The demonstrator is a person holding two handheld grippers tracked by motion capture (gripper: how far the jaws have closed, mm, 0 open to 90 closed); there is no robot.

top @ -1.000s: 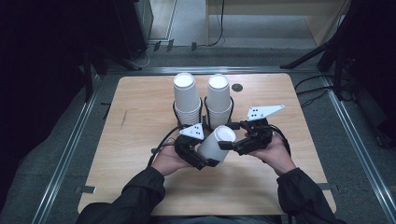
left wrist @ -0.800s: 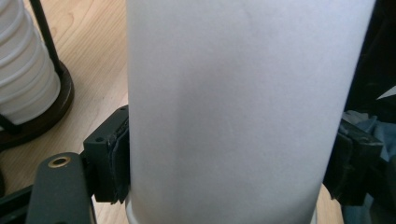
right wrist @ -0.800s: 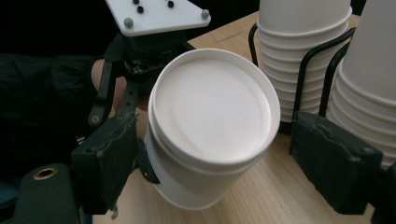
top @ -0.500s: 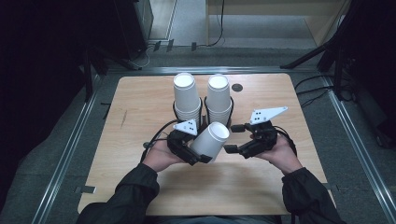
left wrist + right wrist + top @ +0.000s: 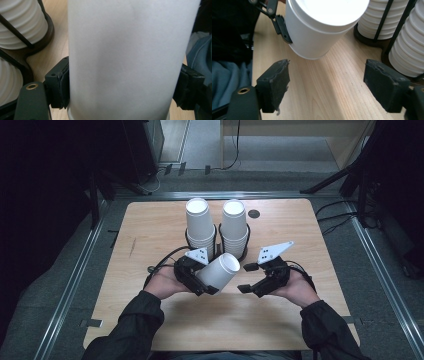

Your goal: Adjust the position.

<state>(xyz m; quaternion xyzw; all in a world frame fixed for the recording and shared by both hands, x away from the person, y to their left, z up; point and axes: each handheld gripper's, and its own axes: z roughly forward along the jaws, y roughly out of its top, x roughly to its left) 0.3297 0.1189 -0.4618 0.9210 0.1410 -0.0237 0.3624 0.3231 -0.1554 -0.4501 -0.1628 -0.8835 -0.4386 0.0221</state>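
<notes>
We hold a white paper cup (image 5: pixel 220 270) in our left gripper (image 5: pixel 200 279), whose jaws are pressed against the cup's two sides, as the left gripper view shows with a pad (image 5: pixel 58 86) tight to the wall on each side. The cup is tilted, its open mouth turned toward the right gripper (image 5: pixel 250 277), probably so that hand can meet it from the front. The right gripper is just beside the cup and its jaws stand wide apart with nothing between them; in the right gripper view the cup's rim (image 5: pixel 329 17) hangs above and ahead of those jaws, over the wooden table (image 5: pixel 150 230). Behind the cup stand two stacks of cups, the left stack (image 5: pixel 200 227) and the right stack (image 5: pixel 234 227), each kept upright in a black wire holder (image 5: pixel 244 251). Our judgement is that the cup has been drawn off a stack and is gripped mid-body so the thin wall bears the squeeze without crumpling.
</notes>
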